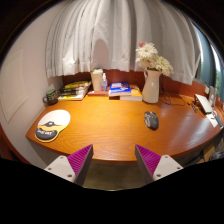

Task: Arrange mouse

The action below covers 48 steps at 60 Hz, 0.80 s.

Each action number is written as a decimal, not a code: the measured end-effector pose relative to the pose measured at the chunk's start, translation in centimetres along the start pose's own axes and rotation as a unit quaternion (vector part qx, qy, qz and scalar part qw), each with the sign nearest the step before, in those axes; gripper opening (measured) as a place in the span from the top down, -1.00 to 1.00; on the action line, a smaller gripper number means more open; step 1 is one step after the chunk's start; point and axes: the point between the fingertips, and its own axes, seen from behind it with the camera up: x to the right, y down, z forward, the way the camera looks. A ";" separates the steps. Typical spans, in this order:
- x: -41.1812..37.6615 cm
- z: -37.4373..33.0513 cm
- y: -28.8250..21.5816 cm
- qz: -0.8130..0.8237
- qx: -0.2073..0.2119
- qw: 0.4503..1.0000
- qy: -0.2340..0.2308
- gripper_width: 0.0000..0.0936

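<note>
With the tool (113, 160) spread empty, the mouse (151, 120) (right of centre) could be knocked off the counter (100, 125).

Wooden desk (105, 125), curved front edge, seen from above and in front. Gripper (114, 160) held over the near edge, its 2 fingers spread wide, nothing between them; purple pads (77, 158) face inward.

Dark mouse (151, 120) sits right of the desk's centre, well beyond the fingers, on bare wood. Mouse pad (52, 124), white with a dark patch, lies at the left front edge, well apart from the mouse.

Along the back edge: books (73, 92) at left, blue book (121, 90) near centre, white vase (151, 86) with flowers (150, 56) right of it. Curtains (110, 40) hang behind.
</note>
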 end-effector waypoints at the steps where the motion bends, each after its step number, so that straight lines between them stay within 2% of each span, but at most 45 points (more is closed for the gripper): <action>1: 0.1 0.0 -0.1 0.001 0.000 1.000 0.002 -0.80; 13: 1.2 1.1 -2.5 0.001 0.011 1.000 0.005 -0.81; 21: 1.4 1.3 -2.2 0.003 0.008 1.000 0.007 -0.83; 36: 6.0 3.0 0.6 0.019 -0.023 0.999 0.040 -0.83; 48: 11.9 8.0 0.9 0.022 -0.050 0.996 0.072 -0.83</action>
